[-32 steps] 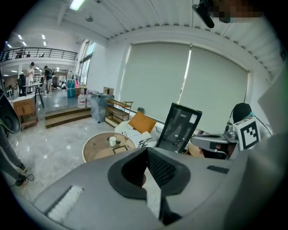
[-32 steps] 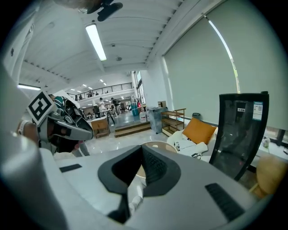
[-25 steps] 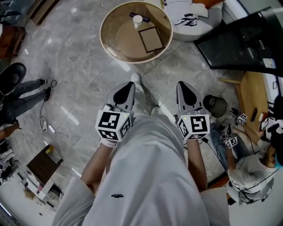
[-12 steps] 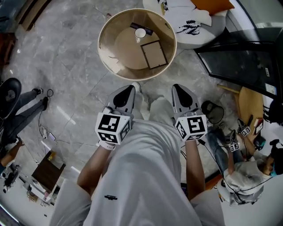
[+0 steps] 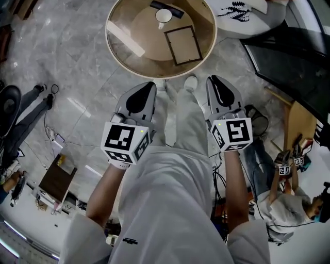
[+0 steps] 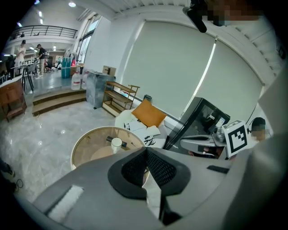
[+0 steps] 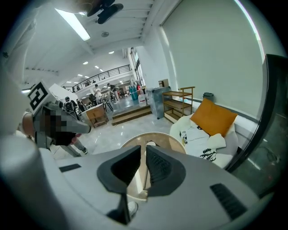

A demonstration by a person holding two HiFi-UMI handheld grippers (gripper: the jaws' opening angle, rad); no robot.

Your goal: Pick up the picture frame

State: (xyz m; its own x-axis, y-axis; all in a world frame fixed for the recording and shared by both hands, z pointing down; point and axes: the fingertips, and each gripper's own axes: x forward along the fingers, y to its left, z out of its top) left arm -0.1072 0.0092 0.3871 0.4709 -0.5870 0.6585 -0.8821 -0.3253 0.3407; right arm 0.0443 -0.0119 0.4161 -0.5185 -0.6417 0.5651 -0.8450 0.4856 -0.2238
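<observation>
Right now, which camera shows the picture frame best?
The head view: the picture frame lies flat on the round table, its whole outline visible. Both gripper views catch the table, but their own jaws mostly hide the frame.

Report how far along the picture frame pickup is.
Done: nothing yet. The picture frame lies flat on the round table near a white cup, untouched.
In hand: nothing. The left hand-held gripper is shut and empty, and the right hand-held gripper is slightly open and empty. In the head view, both sit short of the table.
Left: reach over, grip the frame and lift it.
</observation>
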